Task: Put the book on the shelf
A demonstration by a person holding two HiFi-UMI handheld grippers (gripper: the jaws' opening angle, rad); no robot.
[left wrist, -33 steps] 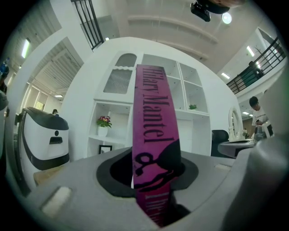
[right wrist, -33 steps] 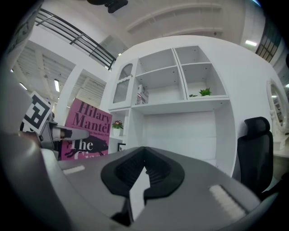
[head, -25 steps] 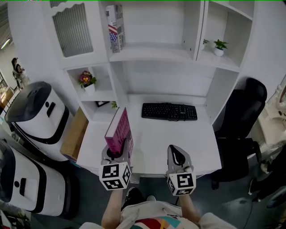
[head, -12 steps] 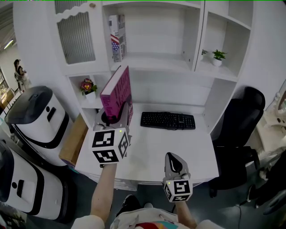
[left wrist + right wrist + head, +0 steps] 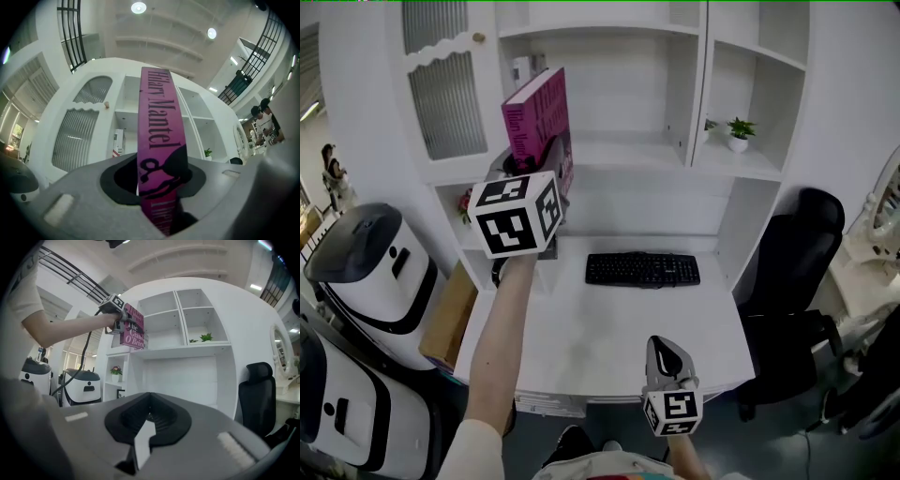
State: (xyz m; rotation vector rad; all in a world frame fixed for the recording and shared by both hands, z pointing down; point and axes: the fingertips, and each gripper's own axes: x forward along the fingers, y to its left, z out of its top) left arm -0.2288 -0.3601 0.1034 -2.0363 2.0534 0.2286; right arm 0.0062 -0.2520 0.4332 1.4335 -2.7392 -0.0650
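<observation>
A thick pink book (image 5: 539,114) stands upright in the air, spine towards me, level with the middle shelf (image 5: 623,153) of the white wall unit. My left gripper (image 5: 540,157) is shut on its lower end, arm stretched up and forward. In the left gripper view the pink spine (image 5: 158,136) rises between the jaws of the left gripper (image 5: 161,187), with the shelf compartments behind it. A white book (image 5: 521,69) stands at that shelf's left end, just behind the pink one. My right gripper (image 5: 667,354) hangs low over the desk's front edge, shut and empty (image 5: 144,425).
A black keyboard (image 5: 642,269) lies at the back of the white desk (image 5: 600,347). A small potted plant (image 5: 738,132) stands in the right compartment. A black office chair (image 5: 795,258) is to the right. White machines (image 5: 367,253) and a cardboard box (image 5: 450,314) stand to the left.
My left gripper has lifted the pink book from just above the desk up to the height of the middle shelf. The right gripper has stayed low at the desk's front.
</observation>
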